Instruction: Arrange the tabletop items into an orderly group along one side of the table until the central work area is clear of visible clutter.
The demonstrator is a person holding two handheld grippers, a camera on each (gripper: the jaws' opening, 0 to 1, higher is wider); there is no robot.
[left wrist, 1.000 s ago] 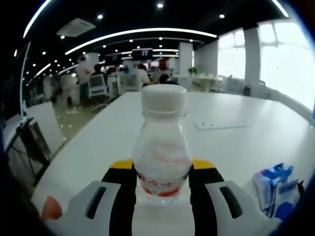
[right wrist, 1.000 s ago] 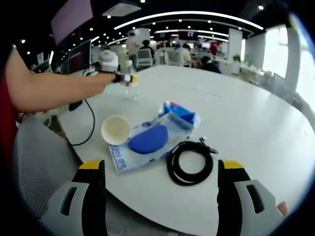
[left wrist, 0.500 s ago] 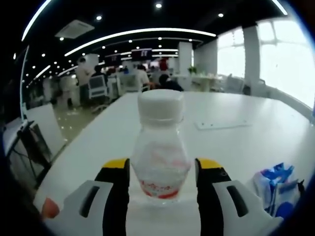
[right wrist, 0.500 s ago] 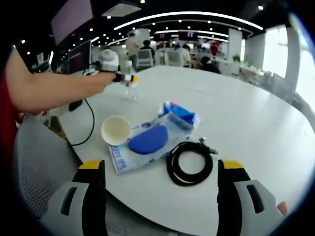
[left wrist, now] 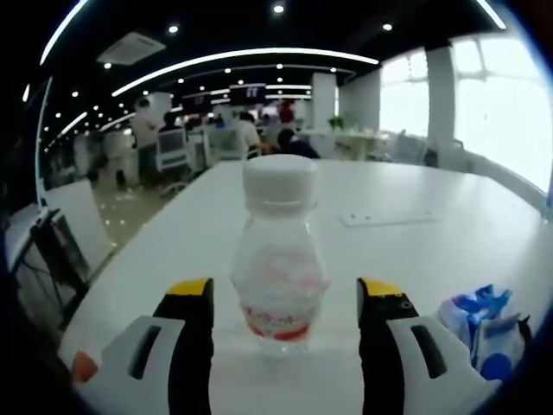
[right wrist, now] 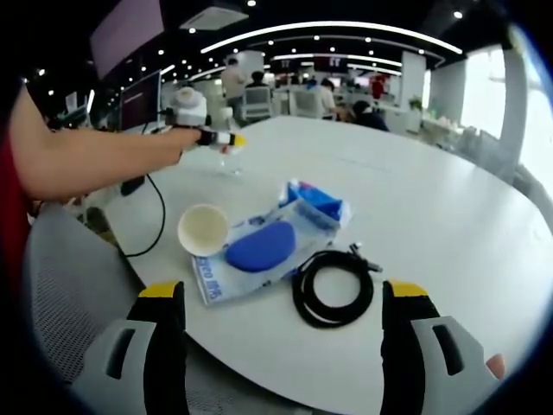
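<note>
The bottle point(left wrist: 278, 259) stands upright on the desk point(left wrist: 415, 251) between the spread fingers of the left gripper point(left wrist: 283, 324), which flank it without touching. It looks light, clear, thin-walled and probably slick, so a hold low on the body seems safest. The right gripper point(right wrist: 283, 333) hangs wide open near the cable point(right wrist: 333, 285), wipes pack point(right wrist: 259, 246) and cup point(right wrist: 203, 227).
</note>
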